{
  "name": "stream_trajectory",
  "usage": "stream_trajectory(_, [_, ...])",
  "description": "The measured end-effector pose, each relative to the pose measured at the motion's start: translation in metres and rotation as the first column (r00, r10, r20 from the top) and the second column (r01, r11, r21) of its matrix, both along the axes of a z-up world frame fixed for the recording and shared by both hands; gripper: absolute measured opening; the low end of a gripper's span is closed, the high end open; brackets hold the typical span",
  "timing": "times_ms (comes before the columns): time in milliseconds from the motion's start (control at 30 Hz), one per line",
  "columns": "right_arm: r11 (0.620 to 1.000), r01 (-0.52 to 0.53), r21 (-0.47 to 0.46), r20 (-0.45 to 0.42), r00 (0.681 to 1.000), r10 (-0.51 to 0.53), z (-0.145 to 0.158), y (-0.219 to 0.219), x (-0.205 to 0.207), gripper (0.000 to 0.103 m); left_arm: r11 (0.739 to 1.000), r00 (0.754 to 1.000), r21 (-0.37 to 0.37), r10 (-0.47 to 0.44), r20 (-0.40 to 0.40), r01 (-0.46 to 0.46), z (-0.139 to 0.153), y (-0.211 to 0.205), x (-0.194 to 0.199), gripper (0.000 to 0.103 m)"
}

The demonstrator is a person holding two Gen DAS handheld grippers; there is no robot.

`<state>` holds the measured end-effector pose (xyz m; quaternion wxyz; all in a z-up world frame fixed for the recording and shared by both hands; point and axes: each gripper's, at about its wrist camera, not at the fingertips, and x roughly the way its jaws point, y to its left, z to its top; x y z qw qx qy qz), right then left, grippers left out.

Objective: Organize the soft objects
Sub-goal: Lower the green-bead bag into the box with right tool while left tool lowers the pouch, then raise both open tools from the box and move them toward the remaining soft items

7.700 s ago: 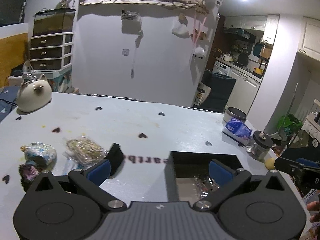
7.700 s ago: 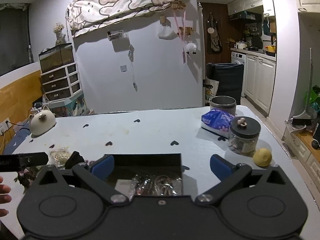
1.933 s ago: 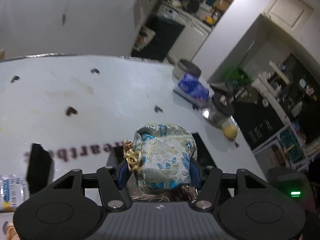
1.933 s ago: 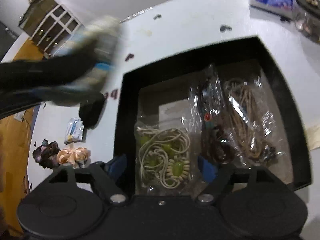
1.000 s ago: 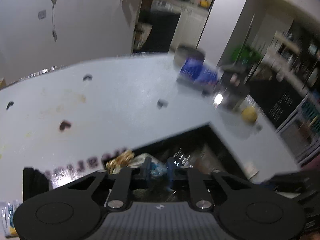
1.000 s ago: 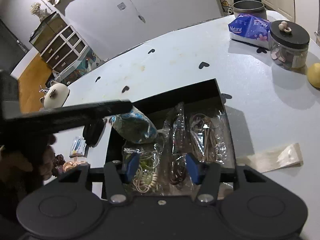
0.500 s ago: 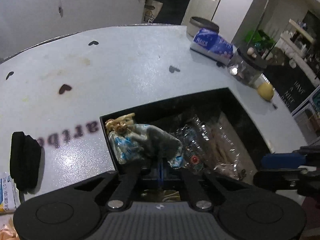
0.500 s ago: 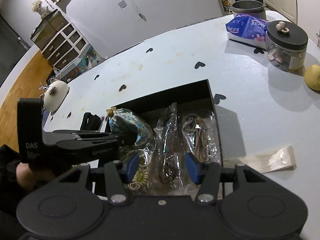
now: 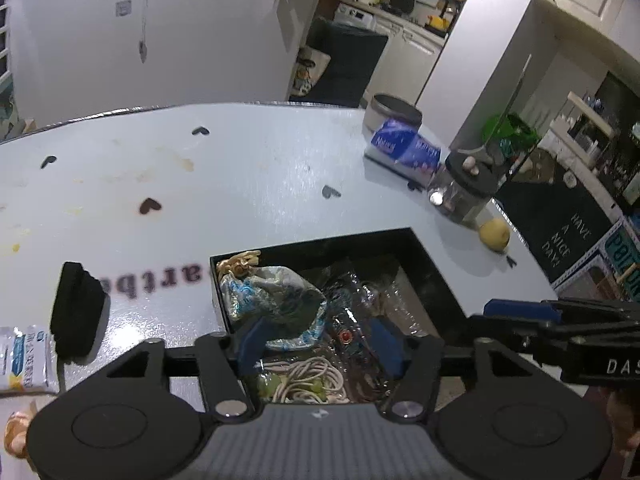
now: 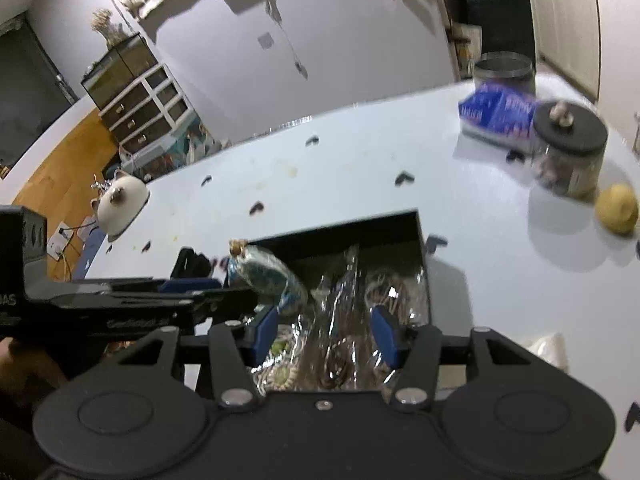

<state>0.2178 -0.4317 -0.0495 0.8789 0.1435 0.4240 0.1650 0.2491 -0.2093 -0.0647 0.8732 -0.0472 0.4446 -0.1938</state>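
Pouch (image 9: 272,300): in box (image 9: 436,276), ahead-left of my opening left gripper (image 9: 320,346), unheld; right gripper (image 10: 324,330) parted, empty.

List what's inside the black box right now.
Black box holds a brocade pouch, clear bags of corded jewellery and beads. The box floor beneath them is mostly covered.

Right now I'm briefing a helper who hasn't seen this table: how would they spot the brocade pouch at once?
Find the black open box on the pale table. The brocade pouch lies in its corner nearest the black pad. Unlike the clear plastic bags beside it, it is silvery-blue patterned cloth tied with a gold knot.
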Motion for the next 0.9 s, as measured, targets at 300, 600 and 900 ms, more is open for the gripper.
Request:
stream_trajectory(300, [0.996,0.062,-0.062,0.139,0.989,-0.053,0.021,-0.006,-0.027,0.068,0.997,0.994,-0.019,0.077,0.074,-0.076,0.017,0.013,-0.04,0.09])
stream_trajectory(600, [0.979,0.124,-0.161,0.249,0.965,-0.082,0.028,-0.004,-0.058,0.086,0.987,0.977,0.002,0.156,0.143,-0.158,0.023,0.03,-0.079,0.103])
stream_trajectory(900, [0.964,0.174,-0.199,0.335,0.937,-0.1,0.03,0.004,-0.086,0.103,0.974,0.955,-0.012,0.223,0.194,-0.225,0.027,0.048,-0.107,0.103])
